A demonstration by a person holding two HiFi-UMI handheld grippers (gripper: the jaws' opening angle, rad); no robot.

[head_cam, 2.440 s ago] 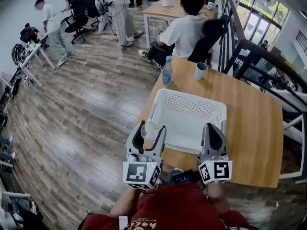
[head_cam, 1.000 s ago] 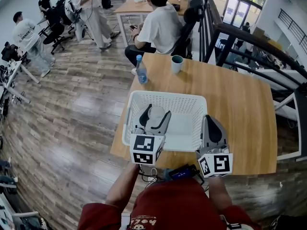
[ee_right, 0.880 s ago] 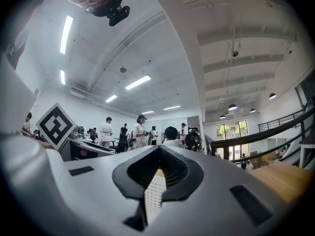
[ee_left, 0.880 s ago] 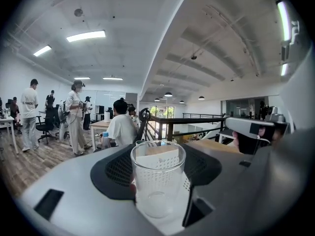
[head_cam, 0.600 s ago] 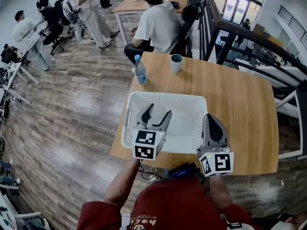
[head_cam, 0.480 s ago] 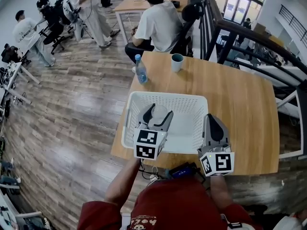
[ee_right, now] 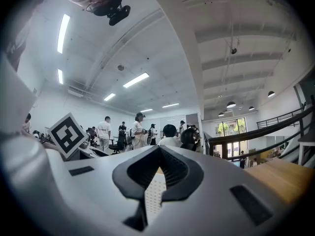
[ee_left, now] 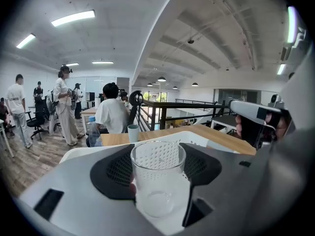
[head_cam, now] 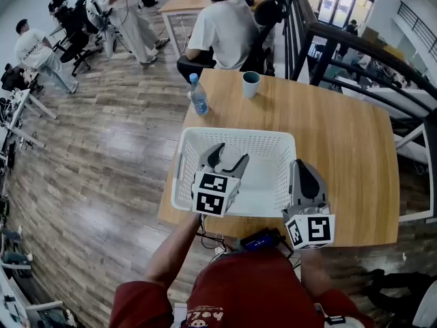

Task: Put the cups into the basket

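Clear cup (ee_left: 157,181) is sitting upright, pinched between the jaws of the left hand-held gripper (head_cam: 229,156), hanging over the white basket (head_cam: 235,132) on the table (head_cam: 341,135). Right hand-held gripper (head_cam: 302,173) is hovering at the basket's right rim, jaws pressed together, holding nothing. Teal cup (head_cam: 251,84) and water bottle (head_cam: 199,96) are standing beyond the basket.

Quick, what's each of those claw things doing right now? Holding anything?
Left gripper: closed on a clear plastic cup.
Right gripper: closed, holding nothing.
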